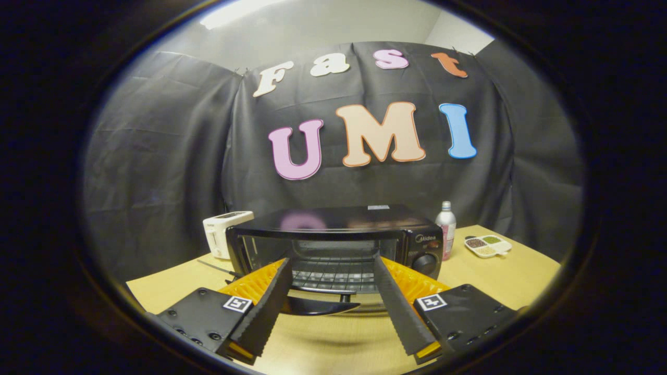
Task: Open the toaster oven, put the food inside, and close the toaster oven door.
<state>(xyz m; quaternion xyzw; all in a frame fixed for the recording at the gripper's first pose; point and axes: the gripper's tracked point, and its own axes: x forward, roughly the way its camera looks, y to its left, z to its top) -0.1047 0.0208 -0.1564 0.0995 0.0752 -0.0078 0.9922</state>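
Observation:
A black toaster oven (333,221) stands on the wooden table (495,284), just ahead of my fingers. Its glass door hangs folded down toward me, and the dark handle (318,306) lies low between the fingers. Inside the cavity I see the wire rack (331,271) with nothing on it. My gripper (331,259) is open, with a finger on each side of the oven's mouth. Nothing is held between them. The control knob (424,263) sits on the oven's right panel.
A white pop-up toaster (225,233) stands behind the oven's left corner. To the oven's right are a slim bottle (446,229) and a white divided dish (488,245) of seasonings. A thin dark rod (216,267) lies on the table at the left.

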